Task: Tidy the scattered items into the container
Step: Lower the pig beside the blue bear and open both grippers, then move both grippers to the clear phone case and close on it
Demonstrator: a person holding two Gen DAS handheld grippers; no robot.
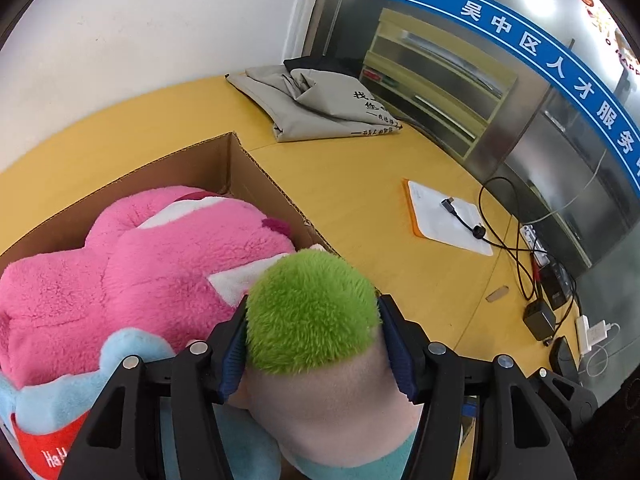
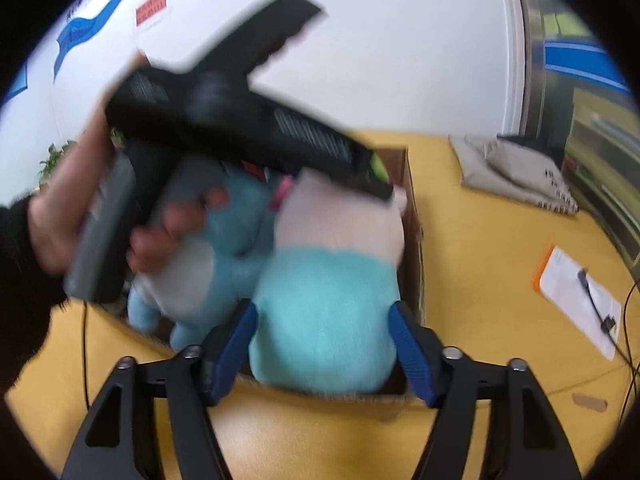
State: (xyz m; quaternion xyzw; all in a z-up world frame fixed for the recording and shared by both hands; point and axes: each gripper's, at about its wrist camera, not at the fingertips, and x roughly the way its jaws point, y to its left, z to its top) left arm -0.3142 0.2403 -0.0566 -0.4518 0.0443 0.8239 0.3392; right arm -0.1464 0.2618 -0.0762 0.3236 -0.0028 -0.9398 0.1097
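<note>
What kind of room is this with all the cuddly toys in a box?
Probably an office or public service centre, not a home. A blue sign band with Chinese lettering runs along the glass wall, and the long yellow counter carries chargers and cables and a folded tote bag.

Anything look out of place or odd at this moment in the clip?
Yes: the cardboard box is overstuffed. The pink plush toy bulges above its rim, and the green-haired doll clamped in the left gripper sits on top rather than inside. The right wrist view is motion-blurred.
</note>
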